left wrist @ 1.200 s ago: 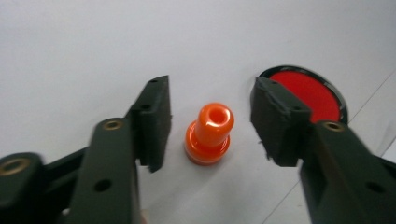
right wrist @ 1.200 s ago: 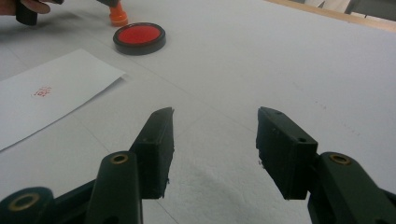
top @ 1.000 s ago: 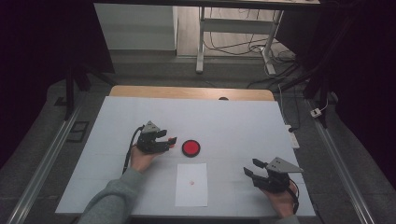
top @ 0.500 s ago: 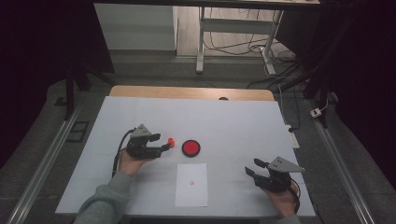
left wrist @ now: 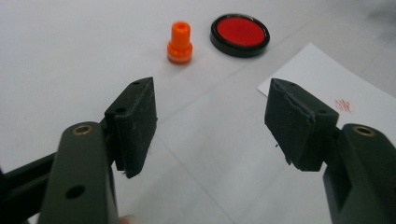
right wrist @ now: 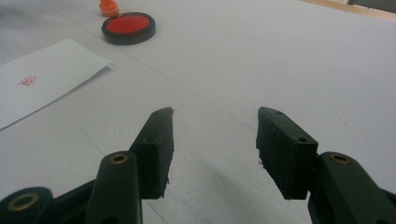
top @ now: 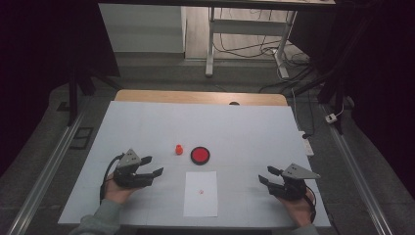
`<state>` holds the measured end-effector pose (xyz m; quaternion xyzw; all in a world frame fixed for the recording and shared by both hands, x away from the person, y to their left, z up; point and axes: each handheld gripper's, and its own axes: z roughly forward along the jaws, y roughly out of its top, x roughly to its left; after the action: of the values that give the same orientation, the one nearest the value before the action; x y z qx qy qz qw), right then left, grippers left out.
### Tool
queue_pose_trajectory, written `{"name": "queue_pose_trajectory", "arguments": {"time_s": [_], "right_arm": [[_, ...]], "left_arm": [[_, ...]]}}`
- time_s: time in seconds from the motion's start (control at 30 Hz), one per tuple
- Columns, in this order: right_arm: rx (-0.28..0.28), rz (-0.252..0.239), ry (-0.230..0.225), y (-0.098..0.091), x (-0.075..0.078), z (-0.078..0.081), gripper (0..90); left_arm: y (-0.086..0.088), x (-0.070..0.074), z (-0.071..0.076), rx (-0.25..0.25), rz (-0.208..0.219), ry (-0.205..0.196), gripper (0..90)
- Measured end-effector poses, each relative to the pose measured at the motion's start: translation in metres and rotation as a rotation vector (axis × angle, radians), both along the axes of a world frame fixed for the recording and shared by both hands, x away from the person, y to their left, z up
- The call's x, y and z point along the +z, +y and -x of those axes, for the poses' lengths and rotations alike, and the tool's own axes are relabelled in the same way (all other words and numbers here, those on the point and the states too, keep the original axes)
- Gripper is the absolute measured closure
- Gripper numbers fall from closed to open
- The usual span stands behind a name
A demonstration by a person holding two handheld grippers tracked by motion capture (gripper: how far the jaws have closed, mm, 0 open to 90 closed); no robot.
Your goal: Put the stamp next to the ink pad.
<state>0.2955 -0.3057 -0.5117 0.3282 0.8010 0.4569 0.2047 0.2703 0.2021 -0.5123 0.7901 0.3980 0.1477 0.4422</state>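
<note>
Your left gripper (top: 152, 166) has pulled back, jaws apart, leaving the orange stamp (top: 179, 149) upright beside the ink pad (top: 199, 154). The paper (top: 201, 193) bears a mark. Your right gripper (top: 268, 175) rests empty, jaws apart.

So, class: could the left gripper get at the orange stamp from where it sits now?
Probably yes. The left gripper has its jaws open, and the orange stamp stands upright ahead of them on bare table, apart from the red ink pad.

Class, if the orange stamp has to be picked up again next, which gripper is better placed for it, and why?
Probably the left gripper: its open jaws point toward the orange stamp, which stands upright nearby beside the red ink pad. The right gripper sits farther off, beyond the stamped paper.
</note>
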Motion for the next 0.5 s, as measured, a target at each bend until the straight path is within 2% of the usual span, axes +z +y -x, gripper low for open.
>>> {"name": "queue_pose_trajectory", "arguments": {"time_s": [0.33, 0.5], "right_arm": [[0.024, 0.024, 0.001, 0.001, -0.002, -0.001, 45.7], [0.031, 0.039, 0.001, 0.003, -0.002, -0.001, 45.7]], "left_arm": [[0.01, -0.004, 0.032, -0.002, -0.022, -0.008, 34.4], [0.014, -0.005, 0.034, 0.006, -0.016, -0.012, 34.3]]}}
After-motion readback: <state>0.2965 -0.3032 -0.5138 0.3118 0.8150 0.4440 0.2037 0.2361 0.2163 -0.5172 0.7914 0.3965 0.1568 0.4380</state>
